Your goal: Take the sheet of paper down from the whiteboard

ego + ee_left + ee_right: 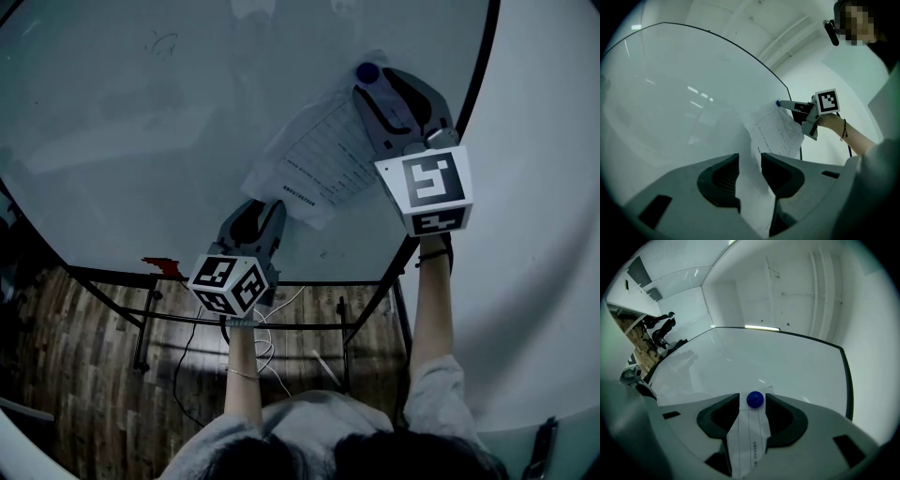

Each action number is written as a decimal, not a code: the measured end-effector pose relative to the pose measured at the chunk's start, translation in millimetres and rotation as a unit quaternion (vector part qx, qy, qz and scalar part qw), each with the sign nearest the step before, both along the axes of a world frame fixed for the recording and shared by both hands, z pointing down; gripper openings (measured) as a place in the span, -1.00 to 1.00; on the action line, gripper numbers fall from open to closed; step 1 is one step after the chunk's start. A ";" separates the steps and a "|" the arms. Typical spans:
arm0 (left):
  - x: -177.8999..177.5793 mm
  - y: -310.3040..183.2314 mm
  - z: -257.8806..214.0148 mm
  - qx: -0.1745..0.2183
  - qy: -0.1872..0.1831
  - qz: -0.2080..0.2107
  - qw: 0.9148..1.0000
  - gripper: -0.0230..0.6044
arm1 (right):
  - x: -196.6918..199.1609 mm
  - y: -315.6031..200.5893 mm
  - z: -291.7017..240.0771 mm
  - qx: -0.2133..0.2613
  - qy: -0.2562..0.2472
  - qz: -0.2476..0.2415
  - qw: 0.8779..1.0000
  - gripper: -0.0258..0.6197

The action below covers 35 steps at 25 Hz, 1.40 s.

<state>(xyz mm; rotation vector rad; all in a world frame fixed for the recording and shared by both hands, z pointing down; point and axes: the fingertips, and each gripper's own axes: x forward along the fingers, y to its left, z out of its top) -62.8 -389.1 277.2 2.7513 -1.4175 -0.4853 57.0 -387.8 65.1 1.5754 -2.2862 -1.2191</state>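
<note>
A large white whiteboard with a thin black frame [141, 141] fills the head view; near its lower left edge sits a small red object [161, 266], too small to identify. To the right of it the grey left gripper [255, 211] points up at the board below the bottom corner of the sheet; in the left gripper view its dark jaws [750, 161] stand wide apart, with the crumpled lower part of the sheet in the gap between them. The pads do not press on it, so the gripper holds nothing.

The white sheet of paper with printed lines of text [319, 159] lies slanted against the board, lower end to the left and upper end to the right, its bottom part creased and standing off the surface [780, 133]. At its top corner sits a round blue magnet [367, 72]; the sheet is not yet down.

Furthest right, the grey right gripper [377, 84] reaches the top of the sheet near the board's right edge. In the right gripper view its jaws [753, 404] are spread wide, the magnet [755, 399] just at their tips between them and a strip of the sheet [747, 437] running back through the gap; nothing is clamped.
</note>
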 end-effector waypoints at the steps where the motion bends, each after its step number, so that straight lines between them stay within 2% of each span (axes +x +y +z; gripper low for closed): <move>1: 0.5 -1.1 0.4 -0.001 0.002 0.001 1.000 -0.52 | -0.4 -1.7 -0.2 0.000 0.002 0.002 1.000 -0.45; 12: 3.7 -7.0 -3.2 0.006 0.031 0.012 0.999 -0.52 | 0.8 -14.2 -1.6 0.007 0.021 0.032 0.999 -0.45; 16: 5.3 -6.8 -7.5 0.012 0.049 0.031 0.998 -0.52 | 1.8 -14.5 -4.5 0.016 0.027 0.042 0.999 -0.46; 18: 6.1 -6.3 -8.8 0.016 0.051 0.038 0.998 -0.53 | 1.4 -14.4 -5.3 0.019 0.033 0.045 0.998 -0.54; 22: 11.7 -3.9 -10.0 0.015 0.056 0.065 0.996 -0.54 | 1.2 -14.4 -4.6 0.021 0.034 0.044 0.998 -0.54; 24: 13.8 -3.3 -9.4 0.015 0.053 0.073 0.996 -0.65 | 1.3 -14.5 -4.7 0.022 0.036 0.045 0.998 -0.54; 26: 13.5 -2.5 -8.9 0.020 0.046 0.070 0.996 -0.87 | 2.0 -14.7 -4.4 0.022 0.038 0.047 0.998 -0.54; 27: 13.2 -2.1 -9.1 0.023 0.044 0.069 0.996 -0.90 | 2.7 -15.0 -4.0 0.022 0.038 0.048 0.998 -0.54; 35: 14.6 0.7 -8.9 0.024 0.042 0.086 0.995 -0.91 | 1.3 -14.2 -5.5 0.023 0.038 0.049 0.998 -0.54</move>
